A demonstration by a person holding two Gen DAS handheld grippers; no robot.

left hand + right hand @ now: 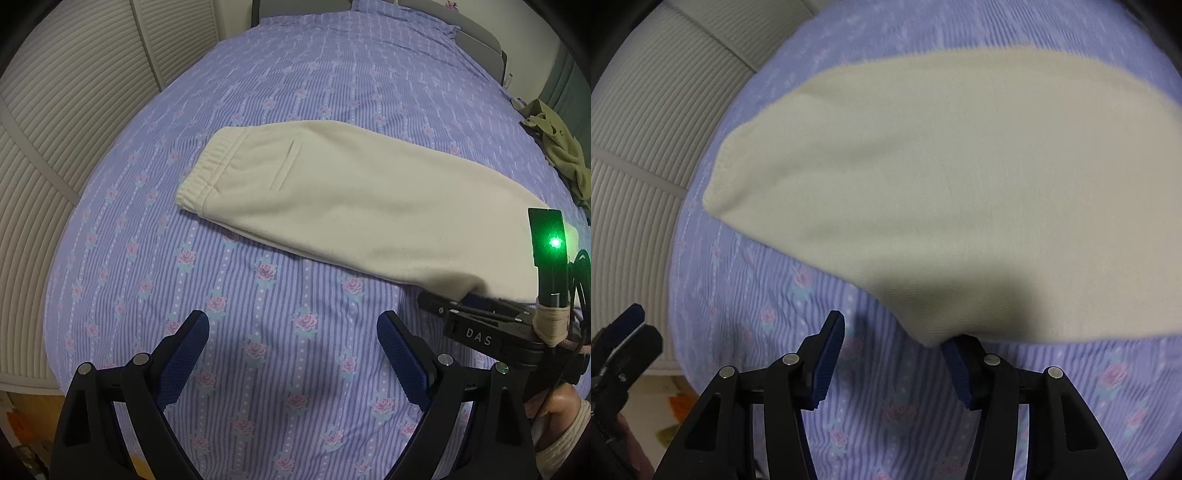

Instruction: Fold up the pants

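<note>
**A:** Left gripper [293, 354] is hanging over bare bedsheet [258, 295] just this side of the pants [351, 203], jaws wide apart, nothing between them. Its cam gets the whole pants: waistband far left, leg running right.

**B:** Right gripper [894, 354]? Its cam only shows the blurry leg end [942, 184] of the pants.

**A:** Jaws apart; right pad [955, 358] sits at the fabric's near edge, no pinch. Loads of free sheet around the pants; an olive garment [561, 147] lies at the bed's right edge.
</note>
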